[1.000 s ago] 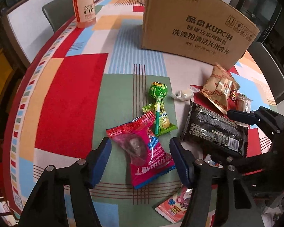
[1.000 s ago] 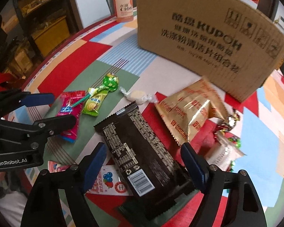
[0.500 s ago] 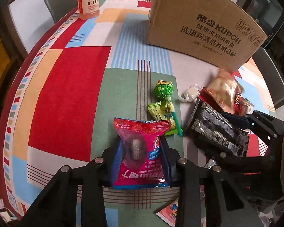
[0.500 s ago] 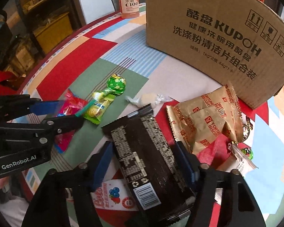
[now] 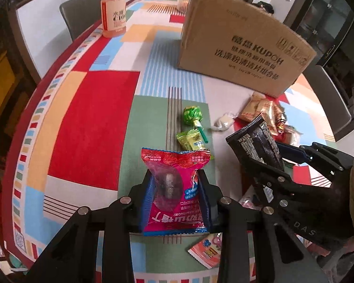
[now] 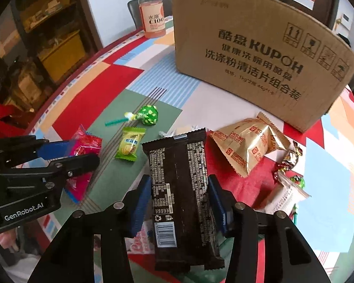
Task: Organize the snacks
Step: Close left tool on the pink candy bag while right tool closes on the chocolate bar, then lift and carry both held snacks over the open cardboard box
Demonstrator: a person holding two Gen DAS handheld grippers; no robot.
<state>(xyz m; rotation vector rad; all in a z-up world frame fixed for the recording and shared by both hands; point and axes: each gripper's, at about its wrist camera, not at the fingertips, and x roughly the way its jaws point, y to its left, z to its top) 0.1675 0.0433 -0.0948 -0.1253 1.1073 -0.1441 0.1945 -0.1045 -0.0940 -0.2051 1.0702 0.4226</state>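
Only the right wrist view shows foil-wrapped candies (image 6: 292,155).

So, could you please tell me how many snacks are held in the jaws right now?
2: the pink hawthorn packet in the left gripper, the black packet in the right gripper.

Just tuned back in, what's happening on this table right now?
A person is working two claws at once. The left claw has closed on the pink hawthorn snack packet, and the right claw has just been closing on the black snack bar, pads against its sides. The green lollipop, yellow-green candy and gold fortune biscuit bag lie loose before the cardboard box.
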